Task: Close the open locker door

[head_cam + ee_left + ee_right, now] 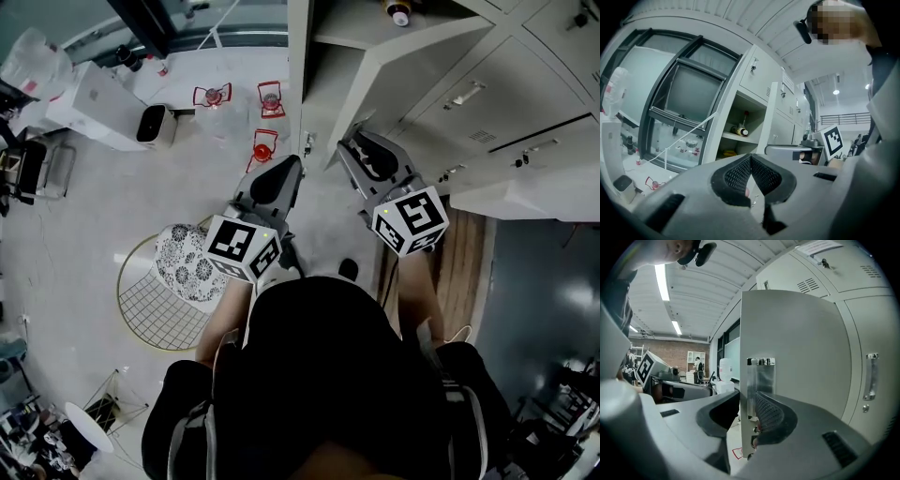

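In view are two tongs, left tongs (pixel 286 173) and right tongs (pixel 354 150), with two marker cubes (pixel 242 247) (pixel 411 218), one open locker door (pixel 797 343), one bottle (pixel 398 12) above the locker shelf (pixel 370 39), three small red objects (pixel 213 95) (pixel 271 97) (pixel 264 147) on the floor (pixel 103 206), one wire chair (pixel 141 328) with one patterned cushion (pixel 187 262), and one white bin (pixel 156 125).

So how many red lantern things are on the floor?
3 red lanterns: one farthest left, one just right of it, and one nearer the person. More may be hidden behind the door.
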Demonstrator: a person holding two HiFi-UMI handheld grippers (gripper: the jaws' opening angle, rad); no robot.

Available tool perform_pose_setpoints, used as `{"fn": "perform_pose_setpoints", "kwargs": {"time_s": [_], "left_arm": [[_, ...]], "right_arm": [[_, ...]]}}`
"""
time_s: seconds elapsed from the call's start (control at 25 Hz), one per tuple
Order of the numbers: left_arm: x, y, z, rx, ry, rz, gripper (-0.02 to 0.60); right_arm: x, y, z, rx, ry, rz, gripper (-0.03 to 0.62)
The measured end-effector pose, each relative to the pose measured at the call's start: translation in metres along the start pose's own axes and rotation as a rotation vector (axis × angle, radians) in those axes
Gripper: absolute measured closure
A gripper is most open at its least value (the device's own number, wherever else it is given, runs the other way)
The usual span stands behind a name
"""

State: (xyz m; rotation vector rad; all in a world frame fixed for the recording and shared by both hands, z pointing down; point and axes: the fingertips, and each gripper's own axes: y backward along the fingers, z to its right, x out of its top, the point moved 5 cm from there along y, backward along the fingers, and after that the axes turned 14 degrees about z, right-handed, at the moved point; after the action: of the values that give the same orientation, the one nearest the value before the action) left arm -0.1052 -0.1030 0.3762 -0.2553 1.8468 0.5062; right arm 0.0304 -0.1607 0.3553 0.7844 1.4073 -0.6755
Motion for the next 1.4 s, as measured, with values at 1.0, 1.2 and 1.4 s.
{"fn": "perform_pose_setpoints", "kwargs": {"time_s": [1.0,1.2,1.4], "left_arm": [[0.016,-0.016,-0.063,-0.129,0.032,-0.017,0.565],[0.020,-0.015,-0.072,-0.122,0.029,-0.016,0.565],[0.023,-0.014,-0.081,-0.111,0.025,-0.010,0.565]], "right_arm": [[-0.004,-0.074,0.014,-0.114,0.044,-0.046,0.508],[-0.006,-0.086,0.020,-0.135,0.039,-0.034,0.516],[-0.008,-0.096,0.026,-0.144,0.036,-0.023,0.520]]}}
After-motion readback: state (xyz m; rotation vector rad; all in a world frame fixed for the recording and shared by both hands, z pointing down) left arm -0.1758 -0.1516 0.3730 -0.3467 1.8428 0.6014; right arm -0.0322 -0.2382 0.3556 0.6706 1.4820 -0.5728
